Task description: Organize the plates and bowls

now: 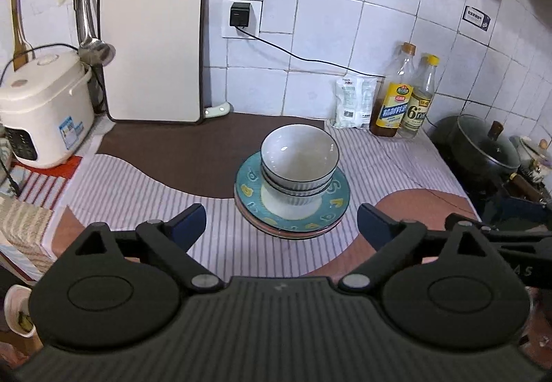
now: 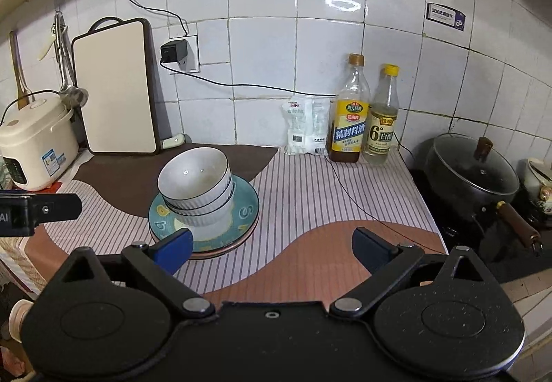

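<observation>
On the striped desk (image 1: 138, 182) a teal plate (image 1: 248, 188) tops a pink plate (image 2: 238, 245) and carries stacked bowls (image 1: 298, 154), while the left gripper (image 1: 281, 226) and right gripper (image 2: 272, 251) hover nearby, jaws wide and empty.

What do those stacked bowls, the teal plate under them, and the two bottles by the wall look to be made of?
Bowls: likely glazed ceramic, with a glossy white inside showing a light glint. Teal plate: also glazed ceramic by its sheen and painted pattern. Bottles: clear, glass or plastic; cannot tell which.
</observation>
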